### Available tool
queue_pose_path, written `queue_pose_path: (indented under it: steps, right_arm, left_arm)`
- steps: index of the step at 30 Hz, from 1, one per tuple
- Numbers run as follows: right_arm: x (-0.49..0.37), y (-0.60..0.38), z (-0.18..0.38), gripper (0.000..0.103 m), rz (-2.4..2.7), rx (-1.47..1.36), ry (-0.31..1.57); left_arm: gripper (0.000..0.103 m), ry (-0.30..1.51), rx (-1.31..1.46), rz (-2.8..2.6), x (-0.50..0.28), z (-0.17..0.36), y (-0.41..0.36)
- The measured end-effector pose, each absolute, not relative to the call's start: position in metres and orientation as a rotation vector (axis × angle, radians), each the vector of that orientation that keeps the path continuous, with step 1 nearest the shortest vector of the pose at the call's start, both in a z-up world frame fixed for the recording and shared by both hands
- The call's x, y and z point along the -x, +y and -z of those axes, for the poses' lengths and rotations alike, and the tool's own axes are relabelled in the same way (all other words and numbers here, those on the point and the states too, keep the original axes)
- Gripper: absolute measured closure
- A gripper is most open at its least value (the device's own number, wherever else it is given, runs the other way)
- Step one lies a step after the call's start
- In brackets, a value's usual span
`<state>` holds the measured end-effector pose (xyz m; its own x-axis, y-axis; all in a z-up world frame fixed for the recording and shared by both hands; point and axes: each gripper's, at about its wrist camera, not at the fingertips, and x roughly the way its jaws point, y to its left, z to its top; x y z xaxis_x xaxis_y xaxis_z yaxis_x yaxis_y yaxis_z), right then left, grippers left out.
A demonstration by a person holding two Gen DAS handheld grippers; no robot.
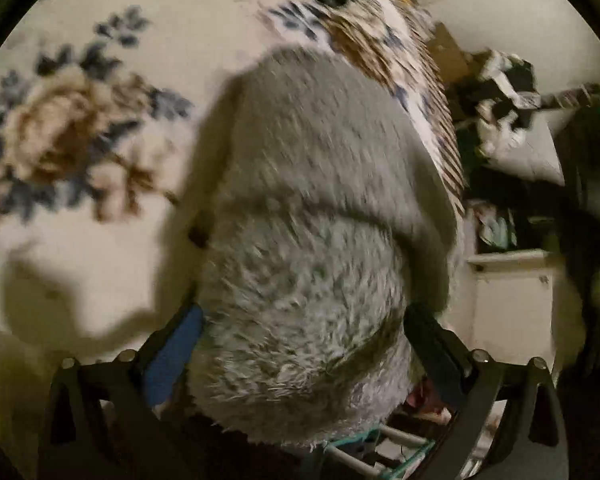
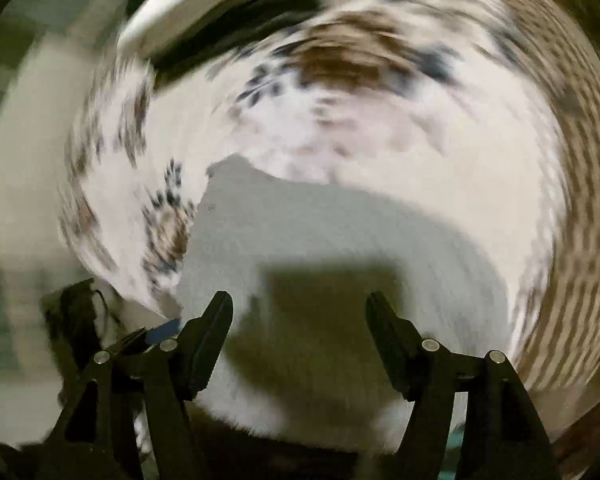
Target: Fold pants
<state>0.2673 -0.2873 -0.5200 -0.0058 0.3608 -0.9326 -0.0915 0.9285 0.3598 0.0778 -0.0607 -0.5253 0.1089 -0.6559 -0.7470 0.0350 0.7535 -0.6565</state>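
The grey fluffy pants (image 1: 320, 200) lie folded in a thick bundle on a cream bedspread (image 1: 100, 100) with blue and brown flowers. My left gripper (image 1: 303, 312) stands wide open, tilted down, and the near end of the bundle bulges between its fingers; I cannot see the pads pressing on it. In the blurred right wrist view, my right gripper (image 2: 299, 296) is open and points steeply down over the pants (image 2: 340, 220). Only its own shadow lies between its fingers.
The bedspread's striped border (image 1: 440, 132) marks the bed's right edge. Beyond it stand a white cabinet (image 1: 512, 300) and dark clutter (image 1: 508, 92). White and teal bars (image 1: 380, 452) show under the left gripper. A dark object with a blue patch (image 2: 164, 330) sits beside the right gripper's left finger.
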Motion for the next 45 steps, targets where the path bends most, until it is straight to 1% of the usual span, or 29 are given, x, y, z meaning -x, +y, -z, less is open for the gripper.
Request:
queue_pose_path:
  steps: [2, 4, 5, 7, 9, 10, 11, 12, 15, 16, 17, 18, 19, 20, 21, 23, 24, 25, 26, 27, 29, 31, 37, 39, 41, 42, 43, 44, 45]
  right_arm:
    - [-0.288, -0.25, 0.533, 0.032, -0.467, -0.053, 1.609]
    - [-0.299, -0.218, 0.553, 0.034, -0.508, 0.13, 1.654]
    - [-0.305, -0.21, 0.562, 0.039, -0.501, 0.191, 1.657]
    - [-0.319, -0.203, 0.571, 0.04, -0.457, 0.253, 1.642]
    - [-0.339, -0.209, 0.571, 0.046, -0.367, 0.233, 1.606]
    - [-0.349, -0.213, 0.57, 0.051, -0.323, 0.221, 1.586]
    - [-0.354, -0.216, 0.571, 0.06, -0.298, 0.218, 1.578]
    - [-0.36, -0.22, 0.574, 0.06, -0.275, 0.213, 1.584]
    - [-0.365, -0.225, 0.571, 0.06, -0.336, 0.146, 1.6]
    - [-0.362, -0.228, 0.563, 0.056, -0.372, 0.116, 1.604]
    - [-0.36, -0.23, 0.559, 0.048, -0.38, 0.107, 1.606]
    - [-0.353, -0.235, 0.547, 0.046, -0.386, 0.099, 1.586]
    - [-0.346, -0.239, 0.539, 0.042, -0.406, 0.098, 1.57]
    - [-0.338, -0.242, 0.534, 0.033, -0.453, 0.108, 1.58]
    - [-0.332, -0.24, 0.532, 0.031, -0.476, 0.131, 1.601]
    - [-0.326, -0.234, 0.543, 0.031, -0.502, 0.186, 1.62]
    - [-0.322, -0.23, 0.553, 0.032, -0.528, 0.22, 1.644]
    - [-0.318, -0.222, 0.561, 0.061, -0.552, 0.234, 1.646]
    - [-0.315, -0.219, 0.566, 0.096, -0.554, 0.27, 1.638]
    - [-0.315, -0.217, 0.565, 0.096, -0.51, 0.321, 1.594]
    - [-0.322, -0.22, 0.559, 0.097, -0.442, 0.338, 1.517]
    - [-0.332, -0.232, 0.555, 0.097, -0.391, 0.253, 1.509]
    - [-0.341, -0.247, 0.569, 0.097, -0.303, 0.217, 1.544]
    - [-0.346, -0.254, 0.575, 0.096, -0.329, 0.107, 1.641]
    - [-0.348, -0.256, 0.563, 0.084, -0.353, 0.041, 1.652]
    - [-0.351, -0.257, 0.547, 0.074, -0.392, 0.019, 1.645]
    - [-0.353, -0.257, 0.534, 0.049, -0.418, -0.003, 1.615]
    - [-0.355, -0.255, 0.526, 0.037, -0.434, -0.008, 1.598]
    - [-0.36, -0.248, 0.52, 0.037, -0.466, 0.011, 1.598]
  left_arm:
    - [0.013, 1.35, 0.56, 0.583, -0.073, 0.527, -0.061]
    - [0.024, 1.332, 0.565, 0.597, -0.068, 0.534, -0.056]
    - [0.025, 1.332, 0.574, 0.597, -0.065, 0.537, -0.052]
    - [0.025, 1.343, 0.593, 0.594, -0.059, 0.546, -0.043]
    - [0.025, 1.366, 0.6, 0.591, -0.05, 0.556, -0.038]
    - [0.025, 1.383, 0.612, 0.588, -0.045, 0.561, -0.036]
    - [0.025, 1.4, 0.625, 0.588, -0.041, 0.566, -0.035]
    - [0.025, 1.411, 0.644, 0.591, -0.037, 0.568, -0.034]
    - [0.025, 1.41, 0.705, 0.589, -0.034, 0.56, -0.025]
    - [0.024, 1.404, 0.724, 0.581, -0.035, 0.554, -0.021]
    - [0.024, 1.393, 0.743, 0.572, -0.038, 0.547, -0.018]
    - [0.024, 1.375, 0.754, 0.56, -0.042, 0.539, -0.015]
    - [0.024, 1.35, 0.757, 0.552, -0.047, 0.533, -0.013]
    - [0.024, 1.328, 0.758, 0.563, -0.054, 0.528, -0.014]
    - [0.024, 1.317, 0.754, 0.575, -0.059, 0.525, -0.016]
    - [0.025, 1.294, 0.717, 0.595, -0.07, 0.523, -0.023]
    - [0.025, 1.278, 0.697, 0.618, -0.076, 0.522, -0.029]
    - [0.03, 1.266, 0.671, 0.641, -0.082, 0.522, -0.035]
    - [0.042, 1.269, 0.641, 0.665, -0.085, 0.524, -0.043]
    - [0.057, 1.268, 0.632, 0.678, -0.086, 0.526, -0.048]
    - [0.057, 1.271, 0.624, 0.69, -0.083, 0.533, -0.048]
    - [0.057, 1.264, 0.618, 0.706, -0.08, 0.535, -0.05]
    - [0.057, 1.276, 0.604, 0.711, -0.069, 0.533, -0.05]
    - [0.057, 1.282, 0.607, 0.702, -0.07, 0.529, -0.046]
    - [0.057, 1.283, 0.615, 0.694, -0.078, 0.529, -0.049]
    - [0.057, 1.282, 0.62, 0.694, -0.079, 0.529, -0.048]
    - [0.057, 1.283, 0.625, 0.693, -0.079, 0.529, -0.049]
    - [0.057, 1.281, 0.623, 0.692, -0.078, 0.53, -0.05]
    - [0.057, 1.279, 0.619, 0.691, -0.077, 0.53, -0.049]
